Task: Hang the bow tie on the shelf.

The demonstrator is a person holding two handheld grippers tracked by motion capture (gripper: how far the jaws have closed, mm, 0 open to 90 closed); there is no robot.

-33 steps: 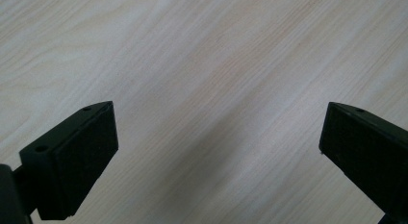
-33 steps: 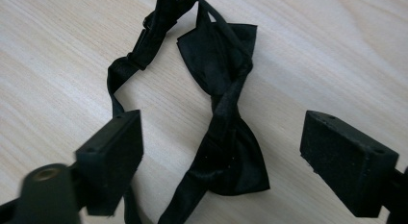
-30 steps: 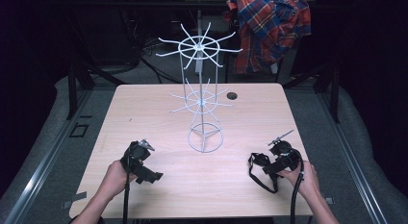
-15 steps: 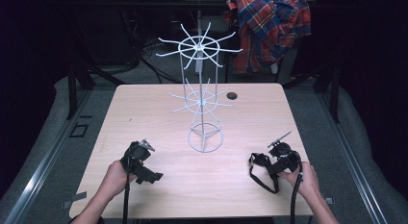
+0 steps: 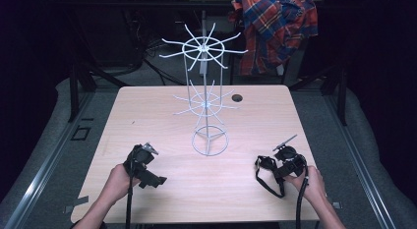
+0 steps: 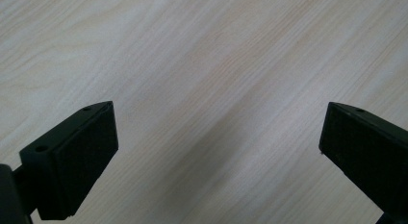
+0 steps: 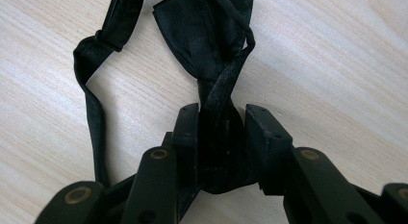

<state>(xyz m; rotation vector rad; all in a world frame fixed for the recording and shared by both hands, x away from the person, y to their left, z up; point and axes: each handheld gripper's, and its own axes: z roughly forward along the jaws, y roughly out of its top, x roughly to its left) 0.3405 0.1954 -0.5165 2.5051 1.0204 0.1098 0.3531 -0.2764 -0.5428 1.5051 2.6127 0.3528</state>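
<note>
The big wooden table (image 5: 147, 116) looks just as it did a moment ago, and so does the tall white wire rack (image 5: 205, 106) that stands in the middle of it, with its two rings of hooks sticking out like spokes. The red and blue check shirt (image 5: 280, 27) hangs behind the table, as before. Almost nothing has changed. The left gripper (image 6: 216, 137) stays in the same place near the front left of the table, with its jaws wide apart and only bare wood between them. The right gripper (image 7: 221, 123) has hardly moved at the front right. Its jaws are squeezed tight on the black bow tie (image 7: 202, 31), pinching it where the cloth goes narrow. The bow tie rests on the table in front of that gripper, and its thin strap (image 7: 94, 113) loops away to the side. So I think the grab is done and the bow tie is ready to be lifted, maybe toward a hook on the rack, but it is not off the table yet. A small dark round spot (image 5: 237, 98) sits near the far edge. I can see no words, labels or brand names anywhere.
</note>
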